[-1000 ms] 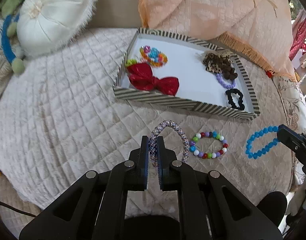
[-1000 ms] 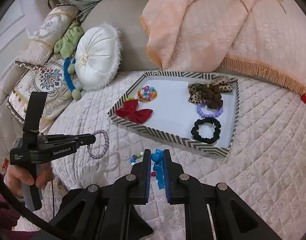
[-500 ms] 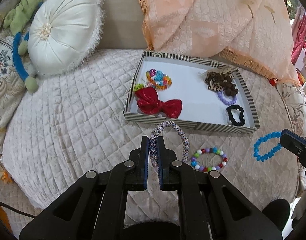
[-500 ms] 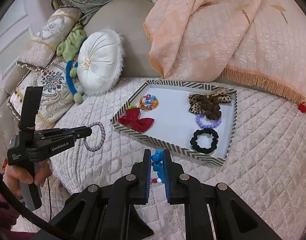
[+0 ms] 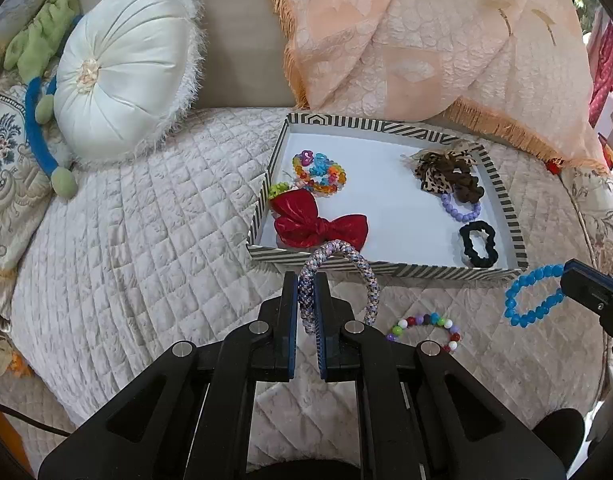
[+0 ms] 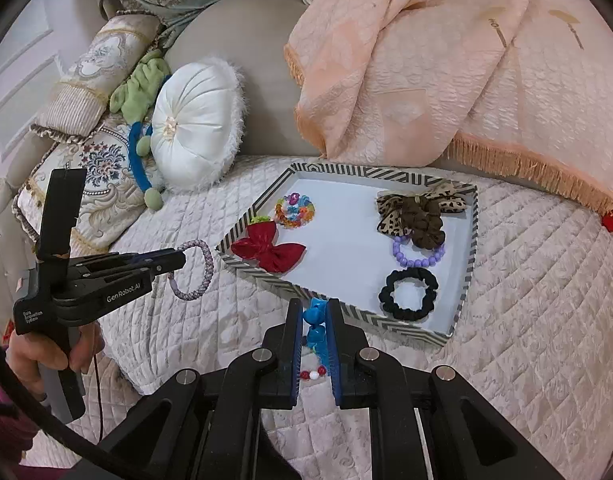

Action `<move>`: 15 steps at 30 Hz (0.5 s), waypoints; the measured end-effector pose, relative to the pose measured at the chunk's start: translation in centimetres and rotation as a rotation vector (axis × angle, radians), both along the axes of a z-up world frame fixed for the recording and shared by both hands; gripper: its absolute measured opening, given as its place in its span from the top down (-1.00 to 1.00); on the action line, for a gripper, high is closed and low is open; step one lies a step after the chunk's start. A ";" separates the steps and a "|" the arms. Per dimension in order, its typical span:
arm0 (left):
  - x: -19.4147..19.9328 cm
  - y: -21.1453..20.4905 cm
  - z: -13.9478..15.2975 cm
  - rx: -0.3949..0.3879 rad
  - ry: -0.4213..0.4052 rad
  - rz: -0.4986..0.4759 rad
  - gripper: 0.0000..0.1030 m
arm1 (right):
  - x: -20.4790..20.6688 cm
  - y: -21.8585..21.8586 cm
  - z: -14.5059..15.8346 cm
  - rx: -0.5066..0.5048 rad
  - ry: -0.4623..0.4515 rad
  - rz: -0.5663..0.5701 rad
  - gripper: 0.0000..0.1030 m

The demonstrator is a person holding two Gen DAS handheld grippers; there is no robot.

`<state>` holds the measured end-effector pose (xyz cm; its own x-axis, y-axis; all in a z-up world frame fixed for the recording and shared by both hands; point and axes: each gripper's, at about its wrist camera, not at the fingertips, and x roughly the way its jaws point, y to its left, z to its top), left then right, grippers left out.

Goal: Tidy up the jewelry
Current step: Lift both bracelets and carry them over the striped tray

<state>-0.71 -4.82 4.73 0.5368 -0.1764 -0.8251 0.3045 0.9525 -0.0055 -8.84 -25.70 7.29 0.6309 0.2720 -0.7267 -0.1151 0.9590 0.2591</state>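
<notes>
Jewelry here is light and limp. Going left to right: the left gripper (image 5: 306,304) is clamped on a braided bracelet (image 5: 338,276), which hangs clear of the quilt (image 5: 146,240), just before the striped tray (image 5: 386,270); its cord looks soft, so any point on the loop gives a hold. A multicolor bead bracelet (image 5: 424,326) lies on the quilt. The right gripper (image 6: 315,328) is pinched on a blue bead bracelet (image 5: 530,296); its smooth beads could slip, so grip between beads.
</notes>
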 end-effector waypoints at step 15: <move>2.6 -1.1 -1.2 0.012 0.030 0.006 0.88 | 3.1 -0.5 -0.8 -0.002 0.020 0.003 0.79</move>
<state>1.89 -5.97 3.52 0.5125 -0.1638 -0.8429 0.2990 0.9542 -0.0036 -5.76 -26.18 6.51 0.6155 0.2722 -0.7396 -0.1128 0.9592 0.2592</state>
